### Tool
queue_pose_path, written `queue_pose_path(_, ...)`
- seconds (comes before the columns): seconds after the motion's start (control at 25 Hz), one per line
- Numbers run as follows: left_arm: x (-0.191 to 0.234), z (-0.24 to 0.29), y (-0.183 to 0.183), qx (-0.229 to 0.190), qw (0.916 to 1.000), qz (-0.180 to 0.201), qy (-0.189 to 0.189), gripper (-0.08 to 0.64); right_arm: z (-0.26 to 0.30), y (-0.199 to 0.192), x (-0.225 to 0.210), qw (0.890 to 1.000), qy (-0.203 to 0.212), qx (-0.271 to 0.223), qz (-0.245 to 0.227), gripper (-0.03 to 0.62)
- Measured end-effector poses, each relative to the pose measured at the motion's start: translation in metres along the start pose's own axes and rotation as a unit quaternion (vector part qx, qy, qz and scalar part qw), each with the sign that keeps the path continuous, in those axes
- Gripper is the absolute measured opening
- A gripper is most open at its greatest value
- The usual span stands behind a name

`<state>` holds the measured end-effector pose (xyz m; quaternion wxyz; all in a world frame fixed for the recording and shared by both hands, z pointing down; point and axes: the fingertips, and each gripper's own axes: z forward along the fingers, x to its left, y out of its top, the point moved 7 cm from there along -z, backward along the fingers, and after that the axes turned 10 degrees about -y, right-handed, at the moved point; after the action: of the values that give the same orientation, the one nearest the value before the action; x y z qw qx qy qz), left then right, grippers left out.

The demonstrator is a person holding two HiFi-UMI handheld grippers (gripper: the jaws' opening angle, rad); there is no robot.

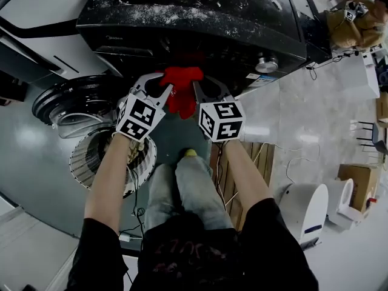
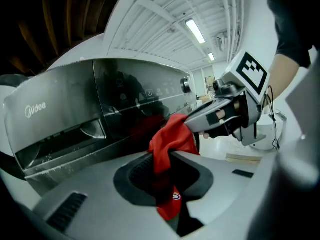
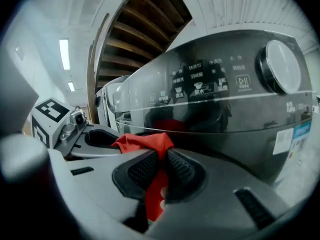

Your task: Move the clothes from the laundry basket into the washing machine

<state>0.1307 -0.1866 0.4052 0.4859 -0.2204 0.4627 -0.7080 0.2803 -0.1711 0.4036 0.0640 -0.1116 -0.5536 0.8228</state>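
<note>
Both pairs of jaws are nearly closed, and each pinches the same red garment (image 1: 180, 91). The left gripper (image 1: 153, 87) has a fold squeezed between its ribbed pads with a tail of cloth hanging below them. The right gripper (image 1: 208, 92) clamps another edge tight, so the cloth sits in a short bunch between the two. From where I stand, the person holds it close against the dark front of the washing machine (image 1: 200, 23), about level with the control panel (image 3: 210, 84) and its big dial (image 3: 280, 66). The round door (image 1: 54, 99) hangs open off to the person's left, and the white slatted laundry basket (image 1: 85, 162) sits on the floor under the left forearm, beside the person's feet. So this one piece is partway there: it is out of the basket and at the machine, but not inside it (the drum opening is tucked under the machine's top edge, and no view looks into it). What is left, I'd judge, is to bring the garment down to the opening, push it in and let go with both grippers. Whether more clothes lie in the basket, or any are in the drum already, I can't tell, because the arm covers much of the basket.
</note>
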Motion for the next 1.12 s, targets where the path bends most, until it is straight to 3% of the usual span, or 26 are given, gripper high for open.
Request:
queue_pose_path(0.36,-0.004,0.037,-0.043,-0.043,0.9990,-0.003,0.012,0.071,0.024,-0.051,-0.016,0.999,-0.003,-0.028,-0.015,0.033)
queue_pose_path(0.76,0.010,0.098,-0.087,-0.103,0.9926,0.028,0.058,0.071,0.068,-0.102,-0.048,0.995,-0.035,-0.095,-0.026,0.032)
queue_pose_path(1.12,0.032,0.130,-0.109,-0.140,0.9868,0.003,0.080,0.071,0.114,-0.113,-0.061,0.989,-0.078,-0.110,-0.053,0.034)
